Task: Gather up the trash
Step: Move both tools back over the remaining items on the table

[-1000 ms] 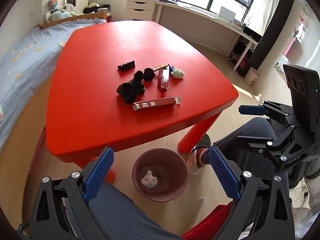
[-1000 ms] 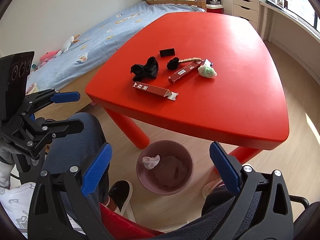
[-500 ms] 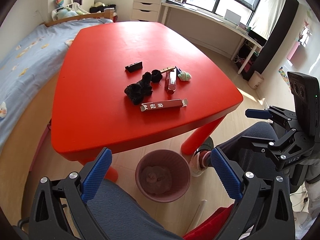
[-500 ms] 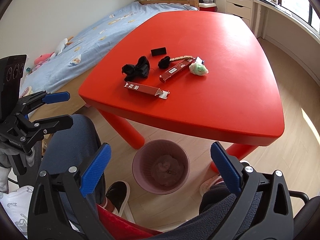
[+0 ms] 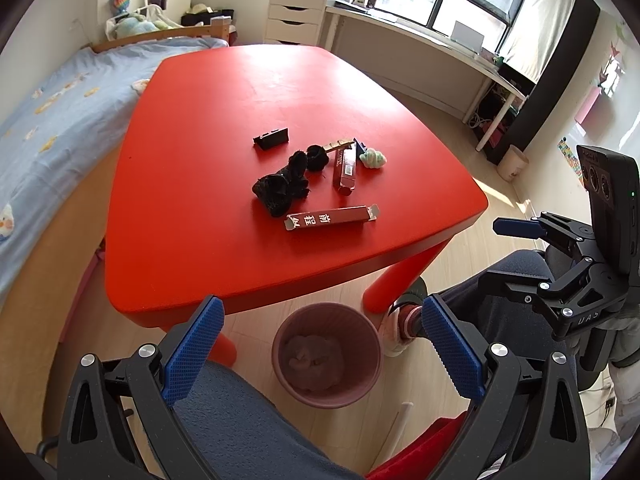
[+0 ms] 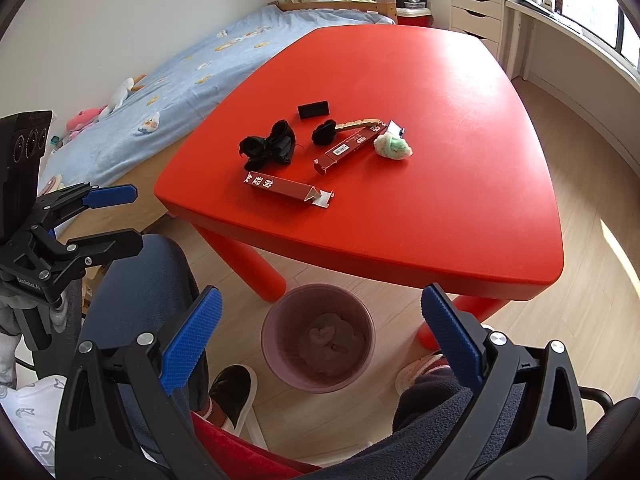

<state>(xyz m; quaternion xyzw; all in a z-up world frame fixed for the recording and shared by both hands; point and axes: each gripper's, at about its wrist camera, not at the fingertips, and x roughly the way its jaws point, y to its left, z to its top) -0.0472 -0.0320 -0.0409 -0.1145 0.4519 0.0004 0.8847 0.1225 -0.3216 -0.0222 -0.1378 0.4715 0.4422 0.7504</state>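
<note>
A red table (image 5: 224, 128) (image 6: 460, 92) carries the trash: a long dark-red carton (image 5: 331, 218) (image 6: 286, 190), a second red carton (image 5: 345, 170) (image 6: 350, 146), black crumpled pieces (image 5: 282, 186) (image 6: 268, 146), a small black box (image 5: 272, 138) (image 6: 313, 110), a tan strip (image 6: 358, 123) and a green-white wad (image 5: 373, 157) (image 6: 393, 147). A pink bin (image 5: 326, 354) (image 6: 318, 338) with crumpled paper stands on the floor under the table's near edge. My left gripper (image 5: 320, 344) and right gripper (image 6: 320, 340) are open and empty above the bin.
A bed with a blue cover (image 5: 52, 120) (image 6: 180, 76) runs along the table's left side. White drawers (image 5: 296, 18) and a long desk (image 5: 420, 44) stand under the window. The person's legs and shoes (image 6: 232, 392) are by the bin.
Both grippers have risen and drawn back a little from the bin. The white crumpled piece seen falling at the bin a second ago now lies inside it.
</note>
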